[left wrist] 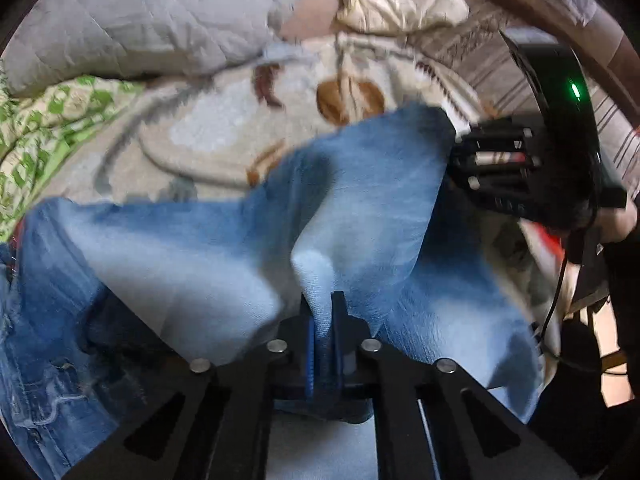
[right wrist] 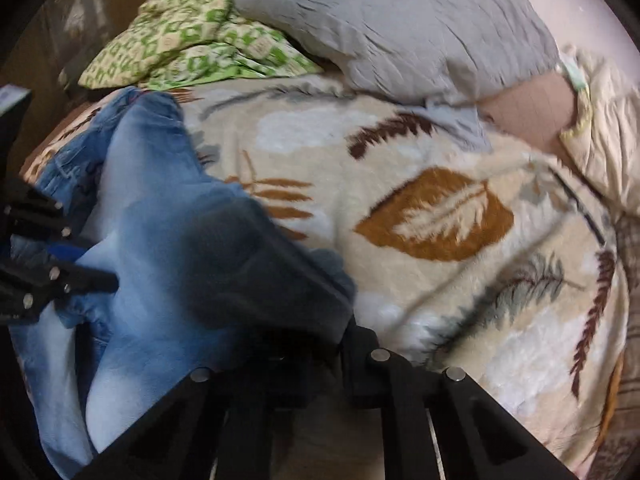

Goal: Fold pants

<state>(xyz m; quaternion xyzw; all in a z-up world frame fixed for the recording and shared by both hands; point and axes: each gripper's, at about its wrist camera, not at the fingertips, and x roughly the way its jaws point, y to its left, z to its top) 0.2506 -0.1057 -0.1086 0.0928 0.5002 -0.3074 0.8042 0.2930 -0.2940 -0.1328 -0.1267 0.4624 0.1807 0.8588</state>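
Note:
Faded blue jeans lie on a leaf-patterned blanket and are partly lifted. My left gripper is shut on a pinched ridge of the denim. My right gripper is shut on the jeans too; the cloth drapes over its jaws and hides the tips. The right gripper shows at the right in the left wrist view, at the edge of the raised denim. The left gripper shows at the left edge in the right wrist view, gripping the denim. The waistband end lies bunched at the far left.
A grey pillow and a green-patterned cushion lie at the head of the bed. A cream quilt sits at the right. The blanket spreads to the right of the jeans.

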